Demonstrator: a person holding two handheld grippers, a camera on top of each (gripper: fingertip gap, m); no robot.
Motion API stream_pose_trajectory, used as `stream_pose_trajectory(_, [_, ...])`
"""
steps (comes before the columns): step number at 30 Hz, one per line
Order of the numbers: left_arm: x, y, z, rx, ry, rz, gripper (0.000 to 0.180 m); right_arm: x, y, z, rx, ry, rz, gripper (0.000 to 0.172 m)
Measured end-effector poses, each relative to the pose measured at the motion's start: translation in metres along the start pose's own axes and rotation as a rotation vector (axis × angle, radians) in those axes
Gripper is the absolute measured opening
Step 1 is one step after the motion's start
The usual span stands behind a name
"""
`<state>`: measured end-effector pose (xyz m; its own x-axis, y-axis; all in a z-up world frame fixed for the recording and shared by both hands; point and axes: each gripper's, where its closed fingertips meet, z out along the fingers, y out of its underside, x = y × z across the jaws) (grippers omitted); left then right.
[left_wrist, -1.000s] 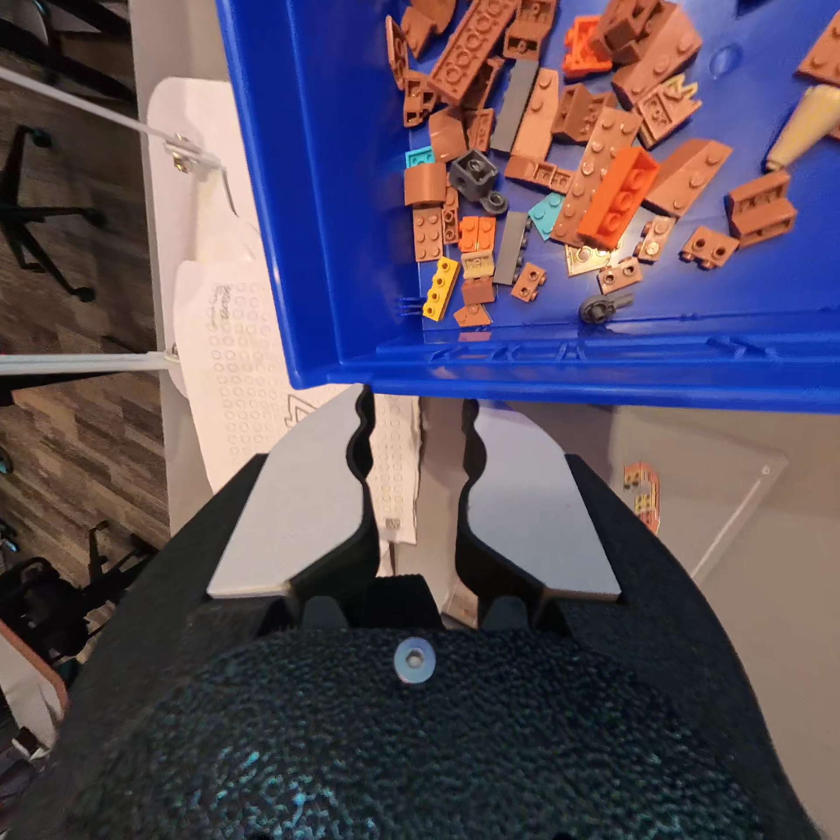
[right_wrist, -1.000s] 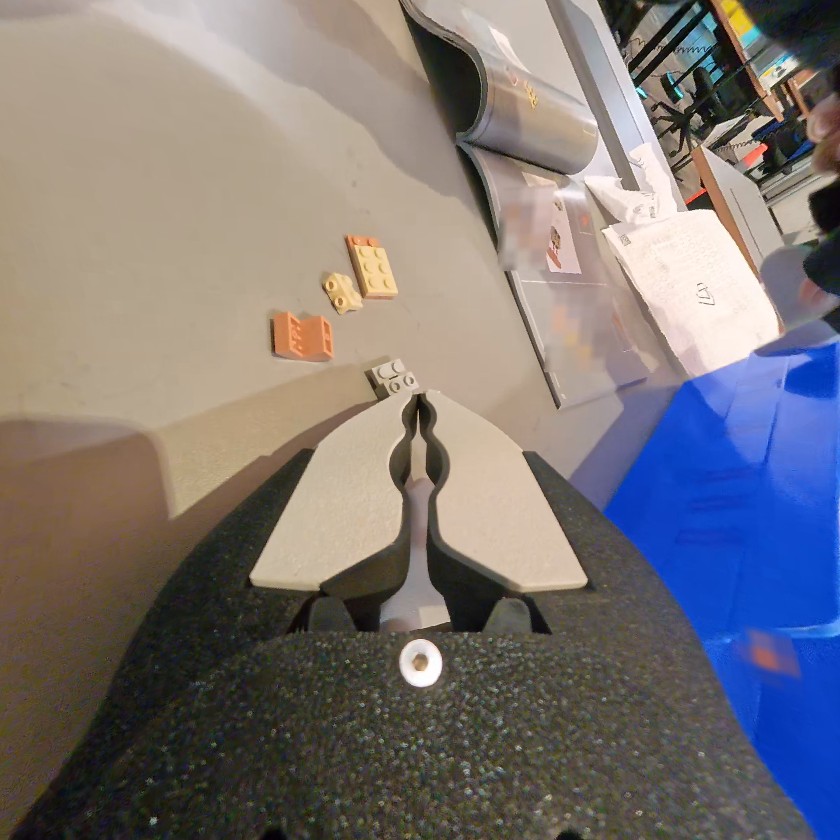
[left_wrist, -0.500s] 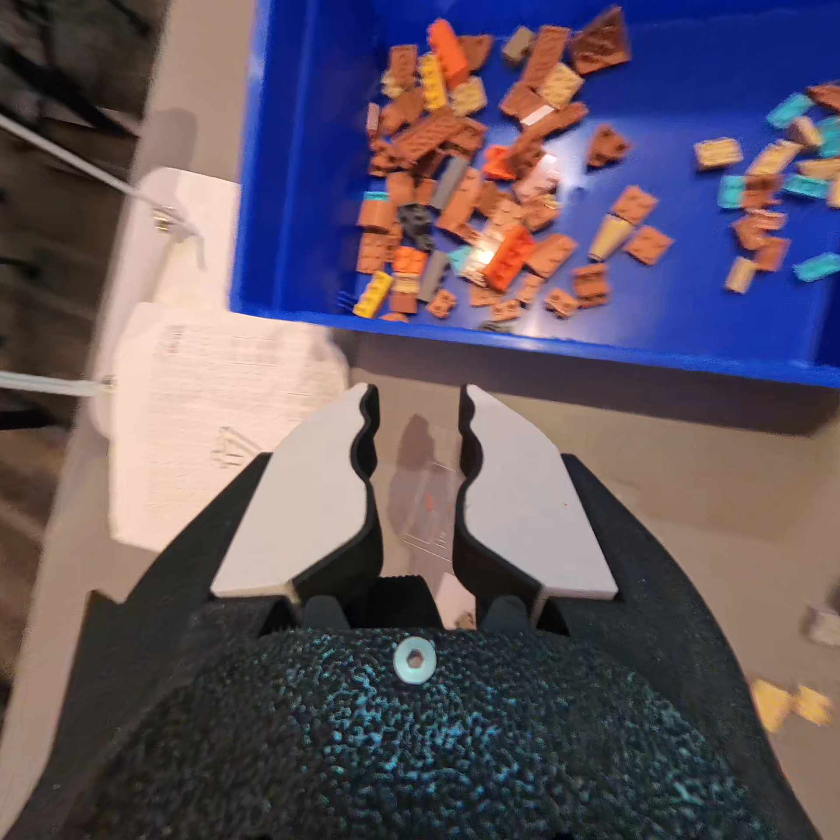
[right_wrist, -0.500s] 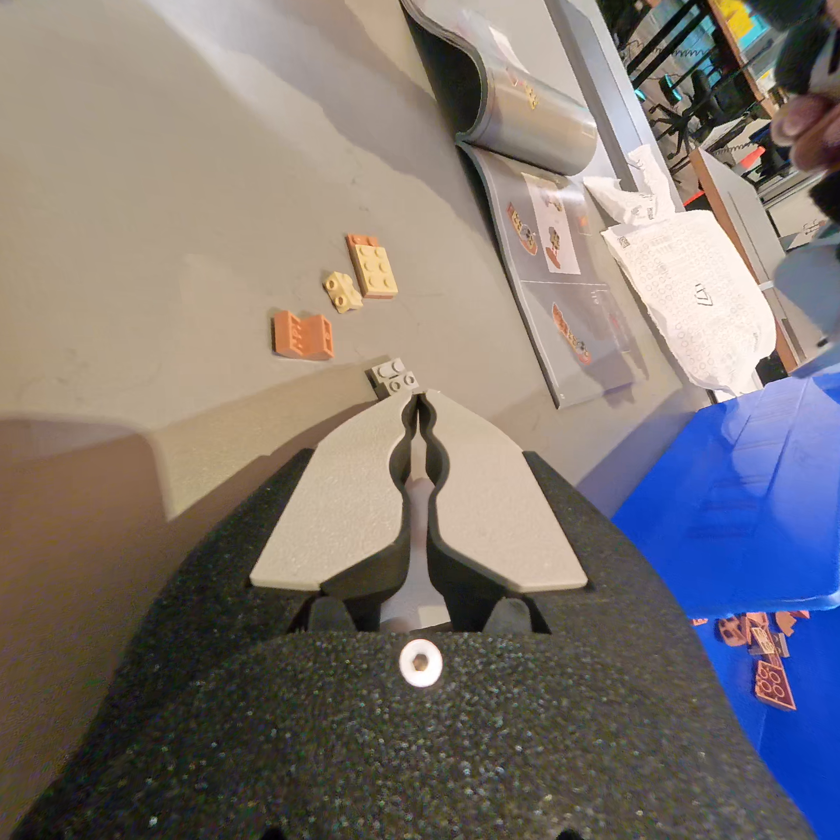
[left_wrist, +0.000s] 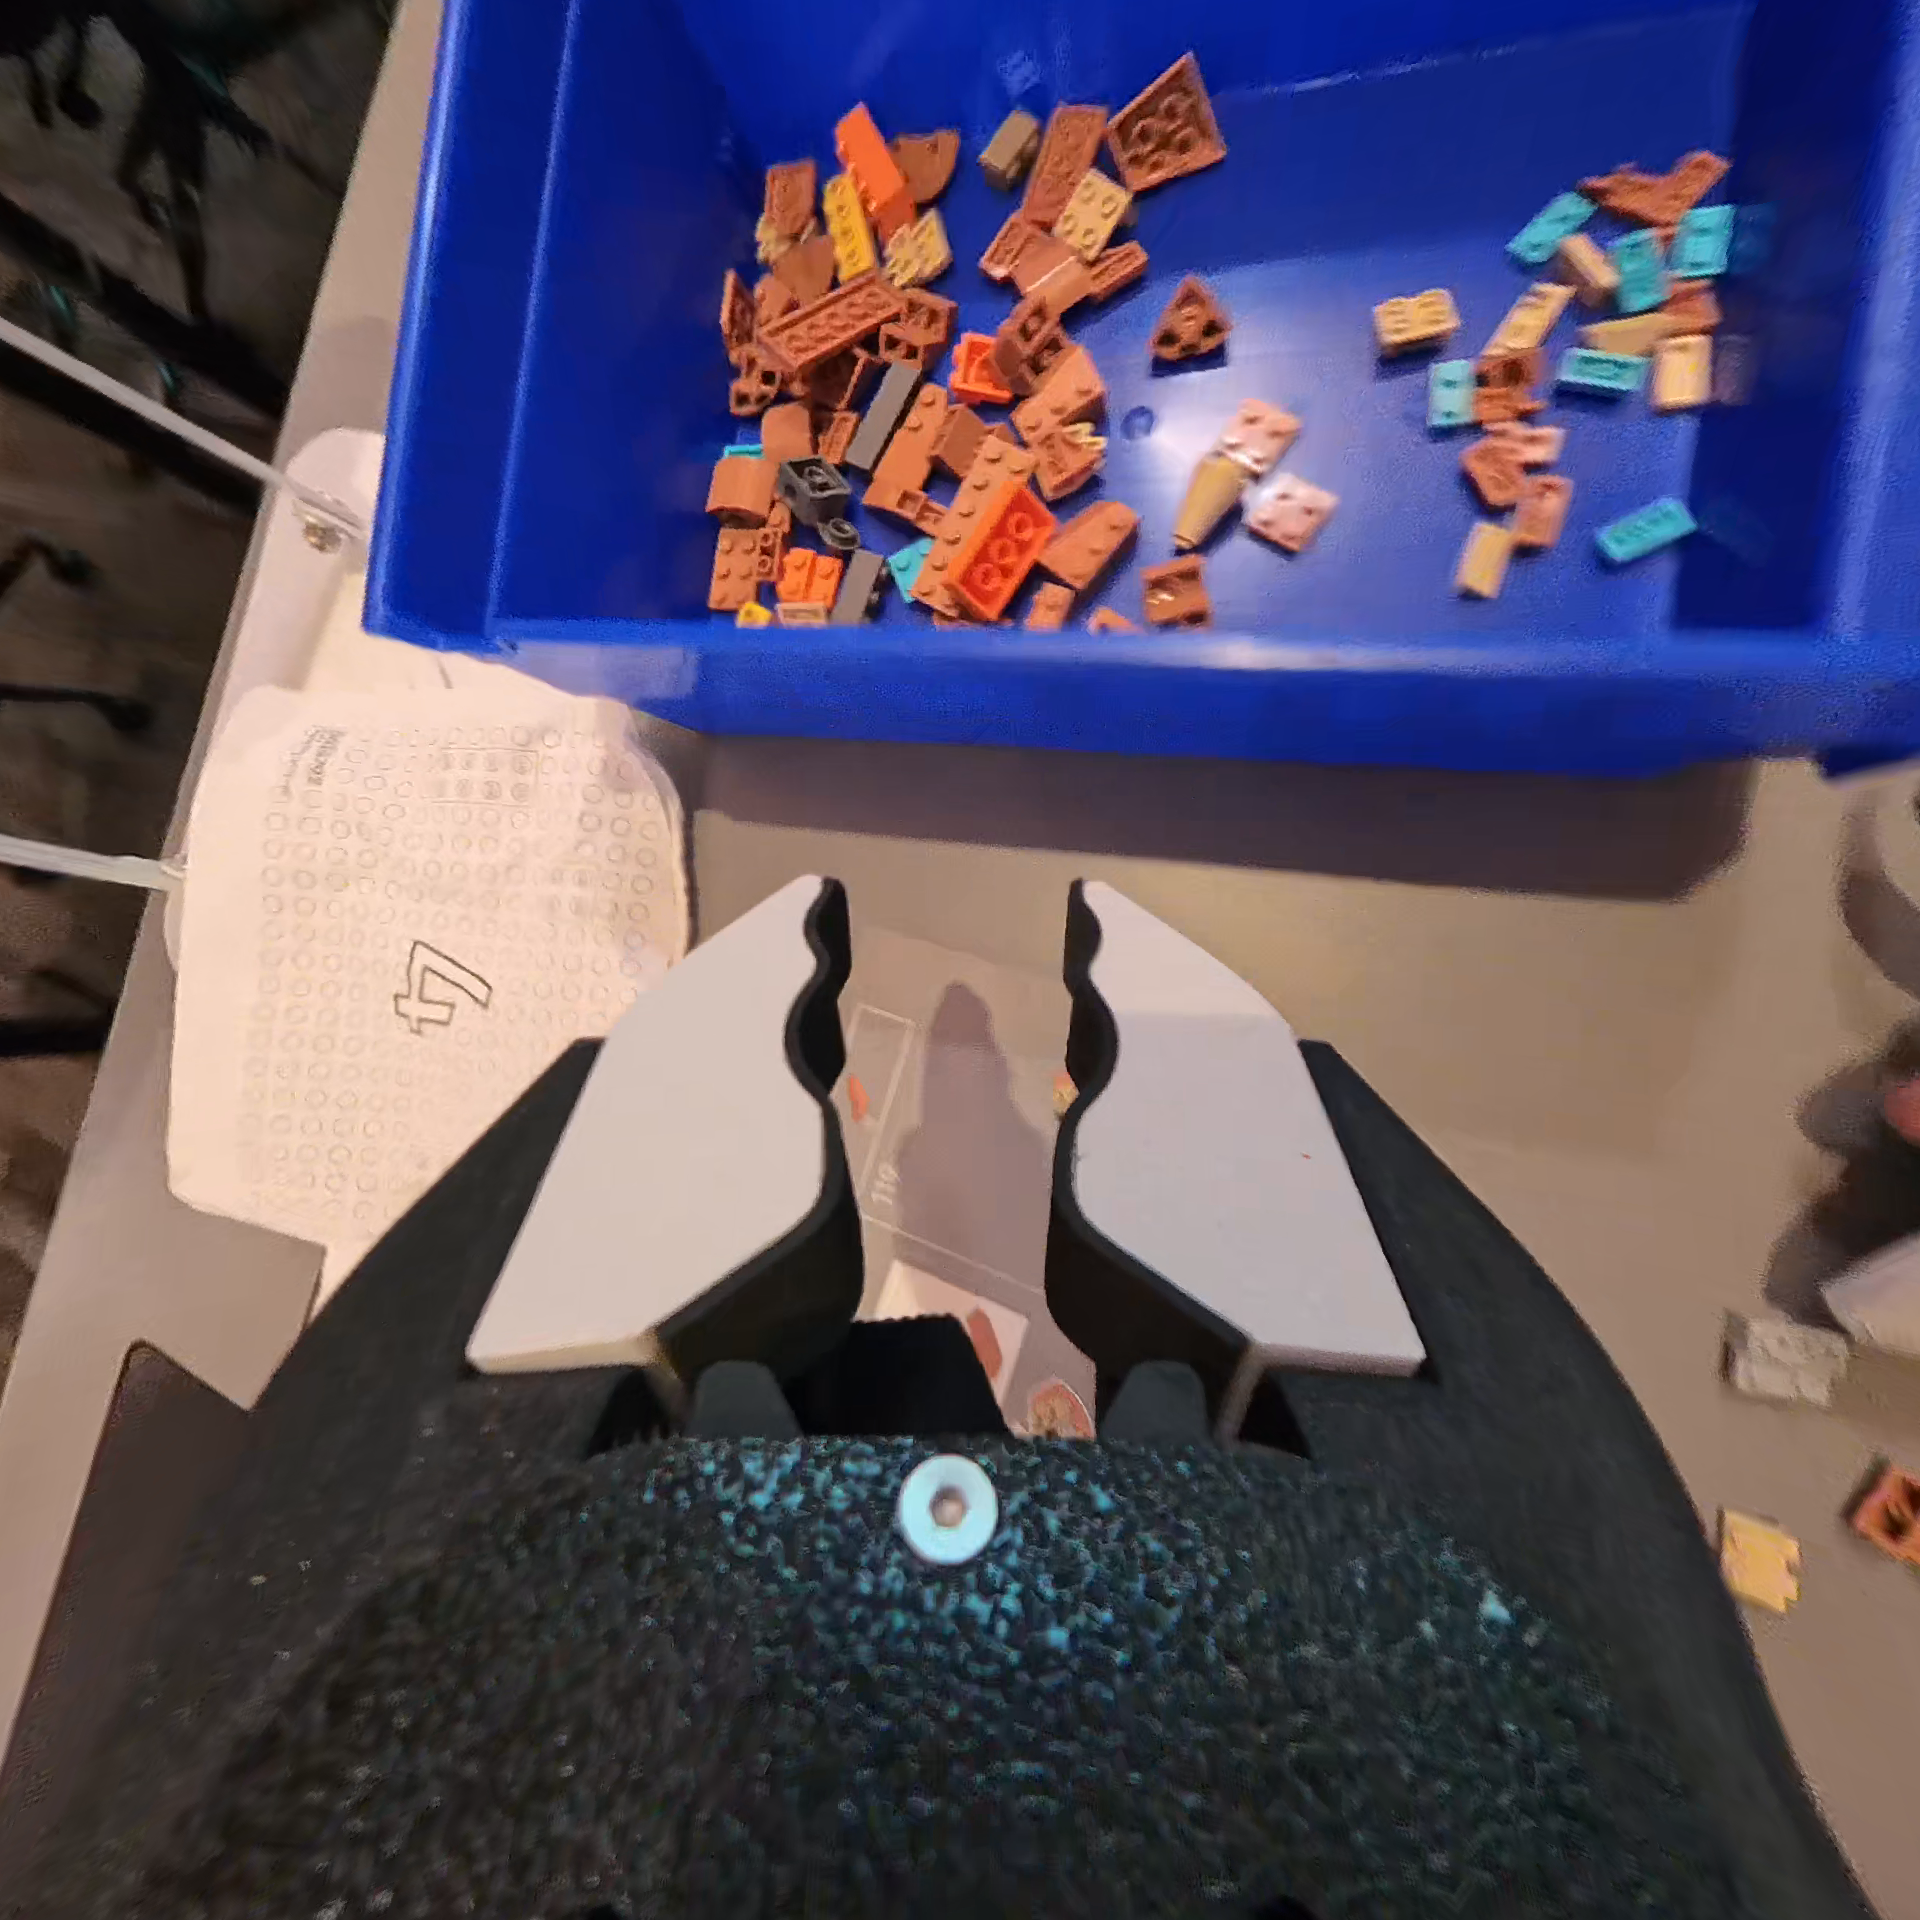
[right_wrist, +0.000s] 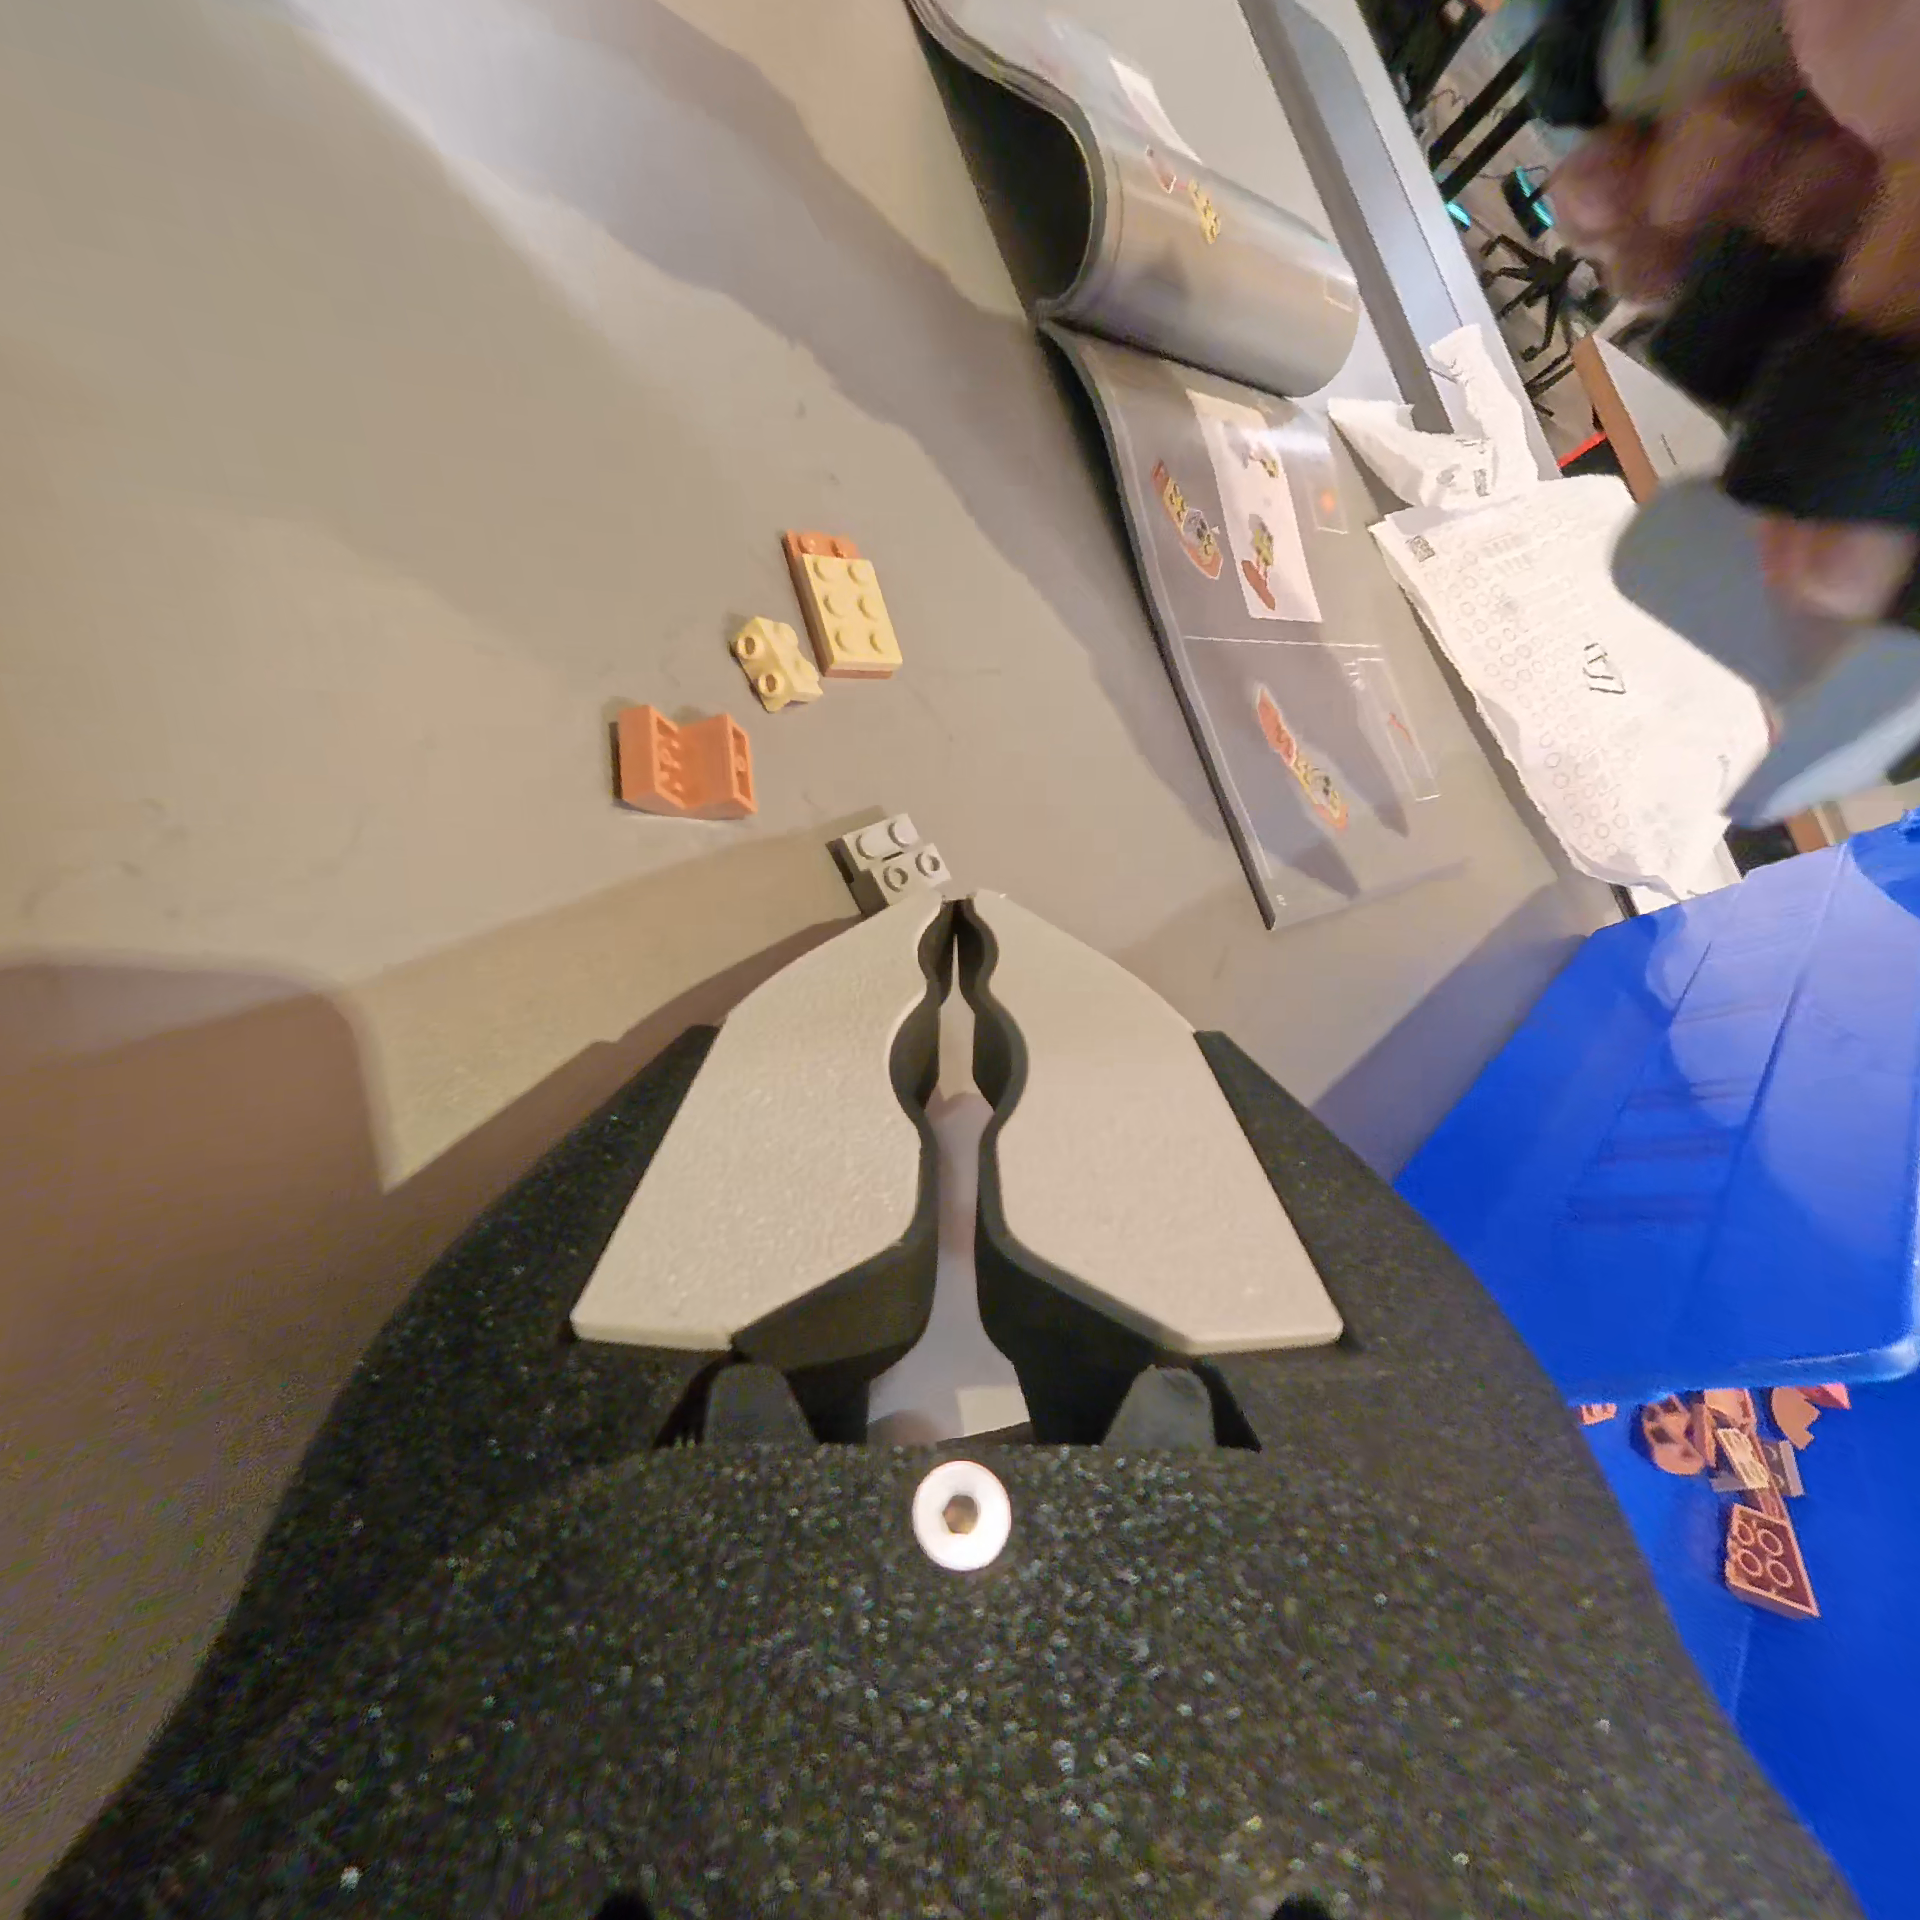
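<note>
My left gripper (left_wrist: 948, 904) is open and empty, held above the grey table short of a blue bin (left_wrist: 1039, 696) that holds several brown, orange, tan and teal bricks (left_wrist: 935, 416). My right gripper (right_wrist: 956, 909) is shut with nothing between its pads, its tips just behind a small grey brick (right_wrist: 894, 868) on the table. Beyond that brick lie an orange-brown brick (right_wrist: 681, 764), a small tan piece (right_wrist: 774, 665) and a tan plate on a brown one (right_wrist: 847, 613). The left gripper also shows blurred at the right edge of the right wrist view (right_wrist: 1787, 644).
An open instruction booklet (right_wrist: 1247, 520) lies right of the loose bricks. A white paper bag (left_wrist: 416, 966) lies at the table's left edge by the bin. The blue bin's wall (right_wrist: 1714, 1143) stands close on my right. Chair legs and a floor show beyond the table. The gap from one gripper's tips to the other's is roughly 20 cm. The small tan piece (right_wrist: 774, 665) is closer to my right gripper, around 6 cm from its tips; the left tips are 20 cm off. It is also in sight in the left wrist view (left_wrist: 1778, 1563).
My left gripper has pulled back and away from the bin's edge, so more of the bin shows, and its jaws have widened slightly. My right gripper has stayed shut and still.
</note>
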<state>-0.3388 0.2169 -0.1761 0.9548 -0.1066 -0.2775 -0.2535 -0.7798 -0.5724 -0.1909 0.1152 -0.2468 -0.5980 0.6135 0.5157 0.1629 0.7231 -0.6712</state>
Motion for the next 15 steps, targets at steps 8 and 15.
stream_pose_trajectory(8, [0.096, 0.075, -0.056, 0.244, 0.140, 0.231, 0.037, -0.001, -0.001, 0.000, 0.010, -0.006, -0.007, 0.000])
stream_pose_trajectory(15, [0.133, 0.103, -0.068, 0.242, 0.301, 0.125, 0.038, 0.002, -0.002, -0.001, 0.026, -0.016, 0.026, 0.000])
